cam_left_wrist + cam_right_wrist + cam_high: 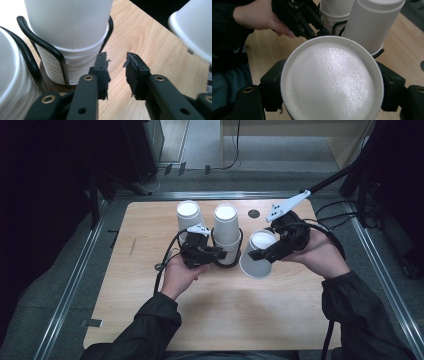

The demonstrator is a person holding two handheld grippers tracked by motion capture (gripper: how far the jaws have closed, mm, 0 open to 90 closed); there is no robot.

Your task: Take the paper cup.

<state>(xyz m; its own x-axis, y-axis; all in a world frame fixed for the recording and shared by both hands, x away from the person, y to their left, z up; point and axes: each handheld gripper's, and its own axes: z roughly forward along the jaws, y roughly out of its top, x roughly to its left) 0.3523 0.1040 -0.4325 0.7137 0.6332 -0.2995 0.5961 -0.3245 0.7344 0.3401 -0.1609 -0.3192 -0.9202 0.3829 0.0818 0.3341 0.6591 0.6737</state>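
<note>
Right claw (261, 251) clamped on a tilted paper cup (258, 254), left claw (117, 65) apart and empty beside the cup stack (72, 37).

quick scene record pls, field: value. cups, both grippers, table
surface: wooden table
cup stacks: two stacks of upside-down white paper cups, left stack and middle stack, each in a black wire holder
loose cup: single white paper cup, tilted, held off the stacks at the right
right gripper: jaws clamped on the loose cup's sides; cup bottom faces its camera
left gripper: jaws apart, nothing between them, beside the base of the middle stack
hands: one on each gripper, dark sleeves
</note>
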